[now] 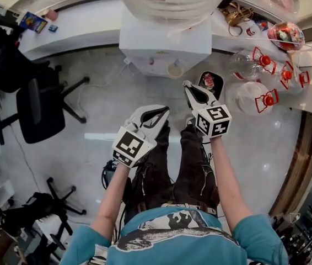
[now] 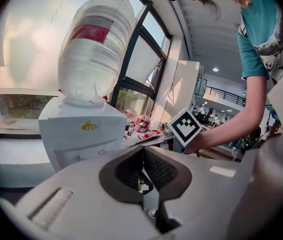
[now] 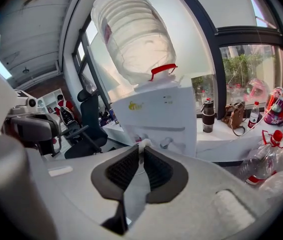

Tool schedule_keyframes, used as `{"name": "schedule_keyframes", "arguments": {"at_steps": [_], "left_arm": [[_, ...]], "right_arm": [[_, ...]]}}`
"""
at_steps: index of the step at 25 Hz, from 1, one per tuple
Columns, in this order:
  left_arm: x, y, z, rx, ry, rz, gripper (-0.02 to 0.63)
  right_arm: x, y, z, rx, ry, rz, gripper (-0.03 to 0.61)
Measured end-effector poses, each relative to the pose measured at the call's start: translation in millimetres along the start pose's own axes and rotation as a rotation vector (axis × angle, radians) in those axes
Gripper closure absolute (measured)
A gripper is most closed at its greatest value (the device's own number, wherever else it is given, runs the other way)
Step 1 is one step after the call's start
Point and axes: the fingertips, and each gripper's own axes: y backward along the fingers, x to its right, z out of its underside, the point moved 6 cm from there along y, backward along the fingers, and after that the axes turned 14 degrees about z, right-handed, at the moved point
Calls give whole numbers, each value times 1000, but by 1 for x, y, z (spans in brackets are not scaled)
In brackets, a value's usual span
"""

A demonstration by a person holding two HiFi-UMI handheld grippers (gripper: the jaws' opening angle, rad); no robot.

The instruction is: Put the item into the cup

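Note:
A beige cup (image 1: pixel 175 69) stands on the front of the white water dispenser (image 1: pixel 164 44), seen from above. My right gripper (image 1: pixel 186 85) is held just short of the dispenser, right of the cup. Its jaws are shut, and a small white item (image 3: pixel 143 144) is pinched at their tips. The cup itself is hidden behind the jaws in the right gripper view. Lower and to the left, my left gripper (image 1: pixel 166 110) is shut with nothing in it (image 2: pixel 142 150). The right gripper's marker cube (image 2: pixel 185 126) shows in the left gripper view.
A big upturned water bottle (image 3: pixel 131 36) sits on the dispenser. Several empty bottles with red caps (image 1: pixel 255 95) lie on the floor at the right. A black office chair (image 1: pixel 40 106) stands left. A flask (image 3: pixel 208 115) and a bag (image 3: pixel 234 116) rest on the window ledge.

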Motion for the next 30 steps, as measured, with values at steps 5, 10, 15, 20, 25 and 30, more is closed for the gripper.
{"name": "schedule_keyframes", "arguments": {"at_steps": [5, 10, 15, 20, 25, 30], "left_arm": [[-13, 0, 11, 17, 11, 19, 600], [-24, 0, 27, 31, 41, -8, 600], [-29, -2, 37, 32, 42, -7, 600], [-29, -2, 44, 15, 38, -7, 600], [-26, 0, 53, 11, 47, -4, 600], [-24, 0, 60, 14, 58, 5, 600]], "right_arm": [[3, -33, 20, -37, 26, 2, 543], [11, -68, 40, -84, 45, 17, 543], [25, -101, 55, -130, 49, 52, 543], [37, -128, 67, -168, 60, 82, 543], [41, -150, 81, -210, 74, 96, 543], [40, -166, 87, -227, 95, 94, 541]]}}
